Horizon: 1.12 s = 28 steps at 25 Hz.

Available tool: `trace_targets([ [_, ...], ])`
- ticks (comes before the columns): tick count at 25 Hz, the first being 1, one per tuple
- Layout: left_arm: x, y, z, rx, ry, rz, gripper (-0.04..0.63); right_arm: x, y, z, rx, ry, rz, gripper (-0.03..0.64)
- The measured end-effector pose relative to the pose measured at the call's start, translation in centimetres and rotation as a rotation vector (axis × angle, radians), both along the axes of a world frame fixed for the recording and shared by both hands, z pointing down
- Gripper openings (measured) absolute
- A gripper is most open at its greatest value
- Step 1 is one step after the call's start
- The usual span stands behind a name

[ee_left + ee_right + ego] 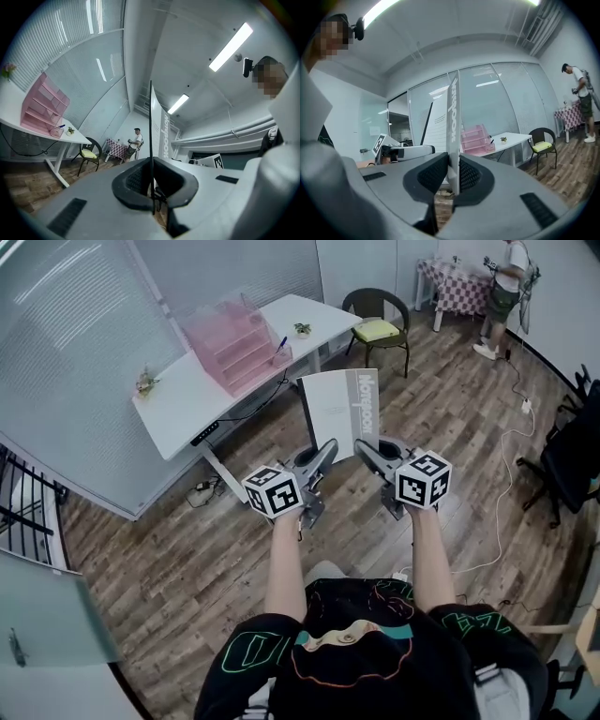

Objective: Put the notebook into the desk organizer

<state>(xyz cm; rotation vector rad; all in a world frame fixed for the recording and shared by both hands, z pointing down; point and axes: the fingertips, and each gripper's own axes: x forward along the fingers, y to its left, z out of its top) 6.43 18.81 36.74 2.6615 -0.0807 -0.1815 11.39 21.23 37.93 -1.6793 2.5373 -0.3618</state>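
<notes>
I hold a white and grey notebook (339, 413) upright in the air in front of me, between both grippers. My left gripper (324, 452) is shut on its thin left edge, seen edge-on as a dark line, the notebook (156, 126). My right gripper (364, 452) is shut on the grey spine side of the notebook (453, 117). The pink desk organizer (234, 341) stands on the white desk (187, 395) ahead and to the left, well apart from the notebook. It shows too as the organizer (42, 110) and the organizer (477, 139).
A small plant (302, 330) and a blue pen (281, 344) lie on the desk near the organizer. A black chair with a yellow cushion (380, 326) stands beyond the desk. A person (503, 292) stands at the far right. Cables (511, 465) run across the wooden floor.
</notes>
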Motion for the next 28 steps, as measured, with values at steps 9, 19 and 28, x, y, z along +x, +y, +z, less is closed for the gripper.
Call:
trace_targets([
  [9,0.7,-3.0,1.4,-0.038,-0.007,-0.028,0.006,0.7,-3.0,1.4,-0.025,-0.005,-0.023,0.02],
  [19,4.1,-11.2,3.9,-0.102,0.001,0.008,0.006,4.1,-11.2,3.8,-0.078,0.0,0.018,0.023],
  [28,4.6,-21.7,5.9,-0.173,-0.037,-0.034,0.006,4.6,-21.8,6.0,-0.155,-0.026,-0.001,0.023],
])
